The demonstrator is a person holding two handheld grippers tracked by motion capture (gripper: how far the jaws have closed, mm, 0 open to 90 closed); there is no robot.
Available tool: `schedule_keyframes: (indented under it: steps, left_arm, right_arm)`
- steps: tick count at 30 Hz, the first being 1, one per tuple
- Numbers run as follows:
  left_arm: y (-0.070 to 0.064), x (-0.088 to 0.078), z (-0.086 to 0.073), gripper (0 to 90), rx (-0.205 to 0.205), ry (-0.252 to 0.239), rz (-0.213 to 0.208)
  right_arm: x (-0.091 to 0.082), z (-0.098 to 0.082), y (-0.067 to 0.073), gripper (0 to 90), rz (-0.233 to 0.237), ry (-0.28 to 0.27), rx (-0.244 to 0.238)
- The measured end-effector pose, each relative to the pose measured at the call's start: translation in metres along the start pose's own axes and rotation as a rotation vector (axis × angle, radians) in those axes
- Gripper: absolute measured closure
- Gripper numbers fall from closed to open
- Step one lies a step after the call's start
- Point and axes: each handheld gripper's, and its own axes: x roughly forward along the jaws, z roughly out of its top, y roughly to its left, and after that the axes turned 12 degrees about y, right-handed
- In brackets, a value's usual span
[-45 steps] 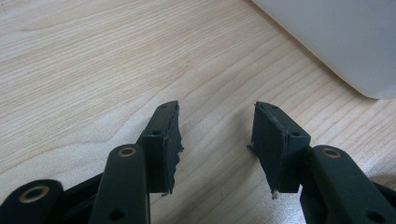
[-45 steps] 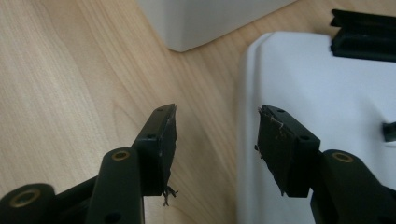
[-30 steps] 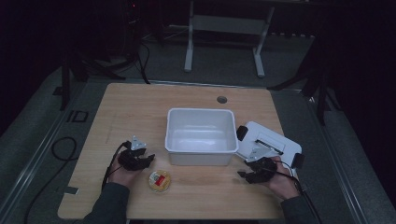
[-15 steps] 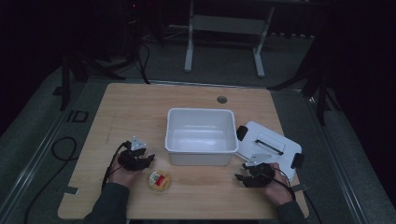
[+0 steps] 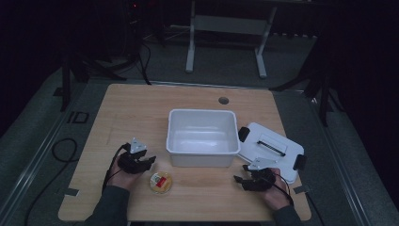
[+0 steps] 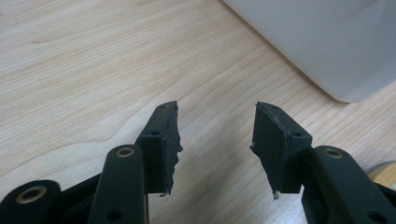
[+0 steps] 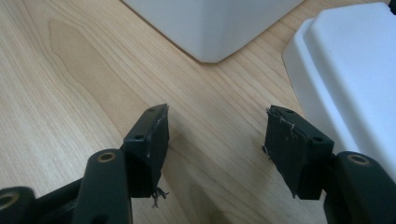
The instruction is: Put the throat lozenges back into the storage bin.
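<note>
The table (image 5: 141, 117) was pale wood with a fine grain; the tub (image 5: 202, 136) was plain white; the lid (image 5: 270, 146) beside it was white with black clips; the small round cup (image 5: 161, 182) showed yellow with a red patch; both grippers, left gripper (image 5: 141, 162) and right gripper (image 5: 244, 179), were black.

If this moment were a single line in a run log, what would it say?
left gripper: open, empty, beside small round container | right gripper: jaws just opening, empty, by white lid | white bin: empty
</note>
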Motion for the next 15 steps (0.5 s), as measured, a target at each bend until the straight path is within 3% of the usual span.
schedule_keyframes:
  steps: [6, 11, 15]
  left_arm:
    - [0.000, -0.010, 0.000, 50.0, 0.003, -0.024, -0.011]
    - [0.002, -0.018, 0.000, 50.0, 0.002, -0.036, -0.034]
    - [-0.001, -0.027, 0.000, 49.9, 0.048, -0.030, -0.059]
  right_arm:
    - [0.002, -0.005, 0.002, 36.5, 0.000, -0.041, 0.012]
    - [0.002, -0.005, 0.002, 36.2, -0.001, -0.041, 0.014]
    - [0.002, -0.005, 0.002, 36.1, -0.001, -0.042, 0.014]
